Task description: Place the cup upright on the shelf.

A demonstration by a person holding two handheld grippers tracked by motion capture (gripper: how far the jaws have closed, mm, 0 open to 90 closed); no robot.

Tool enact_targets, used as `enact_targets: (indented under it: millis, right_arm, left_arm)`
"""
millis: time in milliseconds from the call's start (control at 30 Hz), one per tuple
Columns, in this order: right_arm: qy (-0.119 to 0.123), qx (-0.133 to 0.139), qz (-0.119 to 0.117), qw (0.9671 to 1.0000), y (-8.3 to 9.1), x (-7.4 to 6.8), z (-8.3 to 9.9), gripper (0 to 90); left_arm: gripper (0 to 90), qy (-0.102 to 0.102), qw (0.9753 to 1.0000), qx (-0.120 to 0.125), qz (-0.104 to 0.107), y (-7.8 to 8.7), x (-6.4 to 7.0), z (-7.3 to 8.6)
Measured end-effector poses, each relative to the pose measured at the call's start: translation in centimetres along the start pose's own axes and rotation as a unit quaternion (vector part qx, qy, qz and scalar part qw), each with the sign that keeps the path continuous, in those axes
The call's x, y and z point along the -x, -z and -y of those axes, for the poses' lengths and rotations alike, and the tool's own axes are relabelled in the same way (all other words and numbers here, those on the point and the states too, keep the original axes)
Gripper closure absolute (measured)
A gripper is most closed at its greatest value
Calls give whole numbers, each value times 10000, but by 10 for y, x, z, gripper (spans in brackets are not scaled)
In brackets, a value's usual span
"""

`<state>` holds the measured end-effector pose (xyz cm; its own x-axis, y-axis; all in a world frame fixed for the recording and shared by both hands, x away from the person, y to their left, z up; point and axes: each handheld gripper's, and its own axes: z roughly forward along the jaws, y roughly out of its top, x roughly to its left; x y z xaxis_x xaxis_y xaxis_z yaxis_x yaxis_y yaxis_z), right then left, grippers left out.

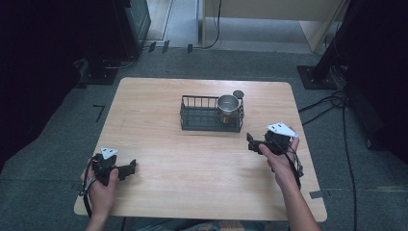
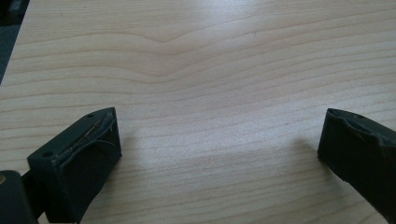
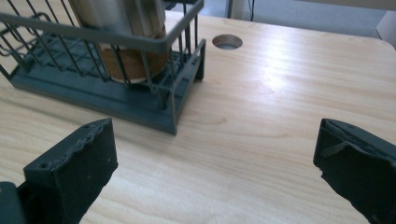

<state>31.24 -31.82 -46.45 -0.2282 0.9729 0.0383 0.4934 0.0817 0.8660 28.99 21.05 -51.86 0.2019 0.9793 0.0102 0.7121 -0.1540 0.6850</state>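
Wood table (image 1: 192, 192) under the high view: the basket (image 1: 211, 113) holds an upright cup (image 1: 228, 105) at its right end, at eleven o'clock from the right gripper (image 1: 252, 143), the nearer one. Left gripper (image 1: 129, 168) sits well apart.

Left gripper view: jaws apart over bare wood.

Right gripper view: jaws apart, empty, cup (image 3: 122, 28) at eleven o'clock.

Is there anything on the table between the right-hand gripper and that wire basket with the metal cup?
Nothing: the right gripper view shows bare table between the open right gripper and the basket holding the cup.
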Motion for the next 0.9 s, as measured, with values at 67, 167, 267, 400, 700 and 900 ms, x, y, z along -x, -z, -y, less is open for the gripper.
enact_targets:
  millis: [67, 167, 267, 400, 700, 900]
  right_arm:
    - [-3, -26, 26, 10000, 2, 2, 4, 0]
    - [-28, -54, 44, 10000, 4, 5, 11, 0]
    - [-69, -106, 65, 9999, 6, 8, 18, 0]
    - [-125, -171, 110, 9997, 9, 13, 28, 0]
    - [-253, -305, 217, 9990, 16, 24, 49, 0]
    - [-306, -389, 251, 9985, 20, 28, 61, 0]
  left_arm:
    - [0, 0, 10000, 0, 0, 0, 0, 0]
    - [0, 1, 10000, 1, 0, 0, 0, 0]
    - [0, 1, 10000, 1, 0, 0, 0, 0]
    - [0, 1, 10000, 1, 0, 0, 0, 0]
    - [0, 0, 10000, 1, -1, 0, 0, 0]
    - [0, 2, 10000, 2, 1, 0, 0, 0]
